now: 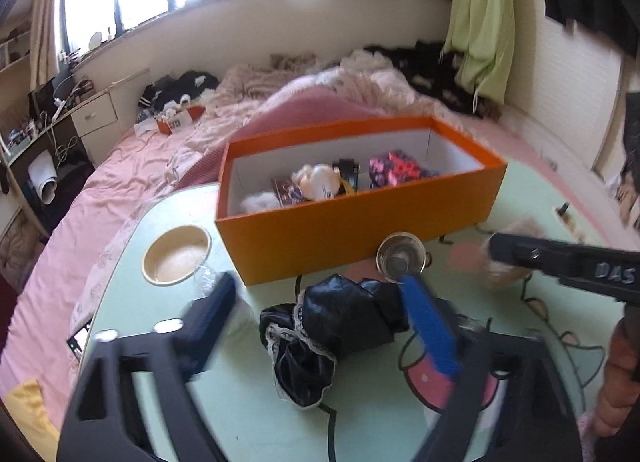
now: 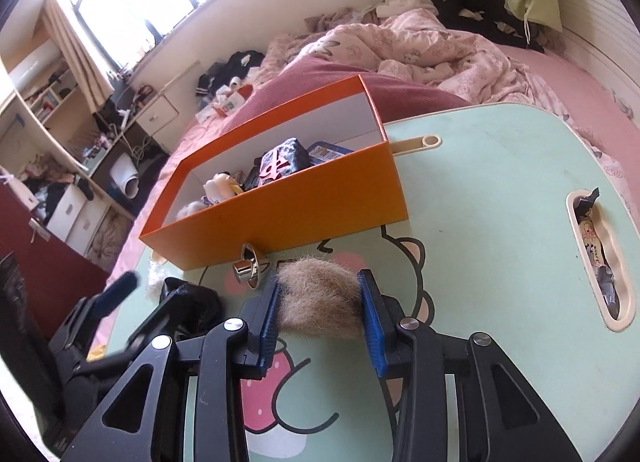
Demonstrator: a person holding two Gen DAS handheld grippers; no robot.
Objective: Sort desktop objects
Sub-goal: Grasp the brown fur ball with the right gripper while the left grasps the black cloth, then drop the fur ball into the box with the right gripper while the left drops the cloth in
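On the far left of the mint-green lap table [image 1: 532, 182], a cream cup recess [image 1: 177, 257], round and sunk into the tabletop. Just right of it, the left gripper [image 1: 316, 318], jaws parted and blurred, gripping nothing; between and below its blue fingers [image 1: 430, 332] a crumpled black satin garment with lace trim [image 1: 320, 346], lying flat on the table, not pinched. Behind that, an orange cardboard box [image 1: 352, 218], lidless, standing near the table's far edge, already holding a small pale figurine [image 1: 320, 182], a patterned pouch [image 1: 396, 170] and other small items too jumbled to name. Against the box's near wall, a shiny metal cup-shaped piece [image 2: 250, 268], tipped on its side, just beyond the left gripper's right finger. Further right, the right gripper [image 2: 320, 304], clenched on a tan furry pom-pom [image 2: 320, 298]: blue pads pressed into both sides of the fluff, tuft bulging forward past the fingertips, low over the cartoon print, near the front of the box. On the far right, a cream oval slot [image 2: 616, 262] in the tabletop, stuffed with wrappers.
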